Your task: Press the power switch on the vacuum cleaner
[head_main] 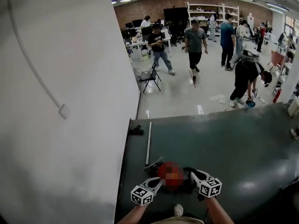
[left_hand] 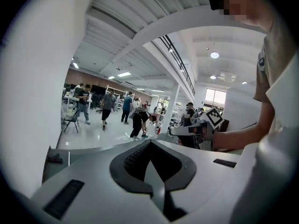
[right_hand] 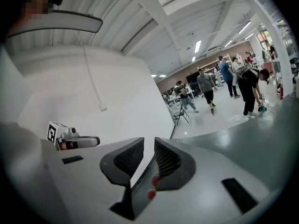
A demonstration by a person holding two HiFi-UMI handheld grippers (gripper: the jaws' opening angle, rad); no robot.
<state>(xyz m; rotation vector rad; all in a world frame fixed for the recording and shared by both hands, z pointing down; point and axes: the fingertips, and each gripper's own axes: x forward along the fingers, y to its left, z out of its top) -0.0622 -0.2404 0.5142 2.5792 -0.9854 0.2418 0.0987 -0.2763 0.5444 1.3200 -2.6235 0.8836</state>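
In the head view a red and dark object [head_main: 171, 175], blurred over, sits on the dark green floor [head_main: 224, 143] just in front of me; it looks like the vacuum cleaner, and no switch can be made out. My left gripper [head_main: 158, 183] is close on its left and my right gripper [head_main: 193, 176] close on its right, both angled in toward it. In the left gripper view my left gripper [left_hand: 149, 142] has its jaws meeting, empty. My right gripper [right_hand: 148, 146] shows a narrow gap with nothing held; small red spots [right_hand: 153, 181] show low in that gap.
A white wall [head_main: 60, 101] with a cable duct and box [head_main: 64, 111] runs along the left. On the floor lie a thin metal strip [head_main: 148, 143] and a small black object [head_main: 136, 131]. Beyond stand a folding chair [head_main: 150, 76] and several people.
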